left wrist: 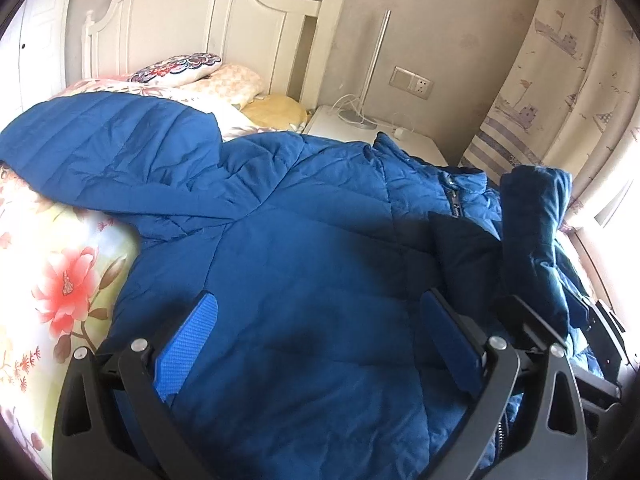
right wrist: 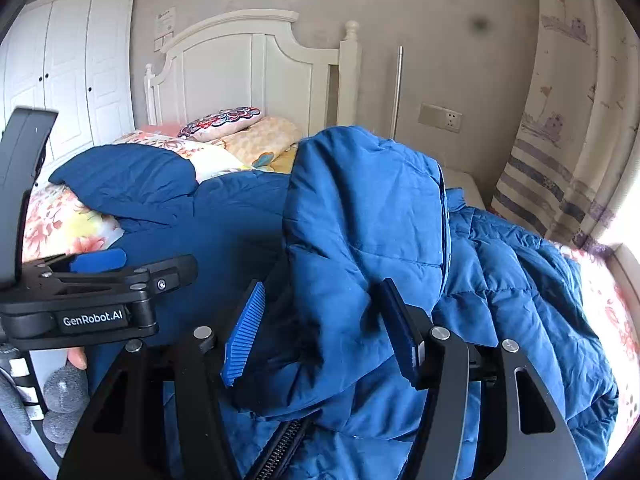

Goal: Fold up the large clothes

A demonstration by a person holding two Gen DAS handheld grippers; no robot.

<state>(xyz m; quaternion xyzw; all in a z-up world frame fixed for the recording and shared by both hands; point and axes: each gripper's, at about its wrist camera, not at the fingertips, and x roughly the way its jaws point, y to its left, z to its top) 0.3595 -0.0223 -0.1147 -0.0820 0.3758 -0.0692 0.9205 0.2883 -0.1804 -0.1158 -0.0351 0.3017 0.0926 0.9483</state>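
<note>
Blue puffer jacket [left wrist: 304,248] lies spread on the floral bedspread [left wrist: 52,280] below the white headboard [left wrist: 192,32], nightstand [left wrist: 348,128] and curtain [left wrist: 552,80] beyond; my left gripper [left wrist: 316,320] gapes over it, my right gripper [right wrist: 324,332] pinches its raised sleeve [right wrist: 360,240].

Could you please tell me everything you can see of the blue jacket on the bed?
The blue jacket is a quilted, puffy coat with a hood and dark zipper, spread over the floral bedspread. The right gripper grips a raised sleeve. The left gripper hovers open above the jacket's body.
</note>
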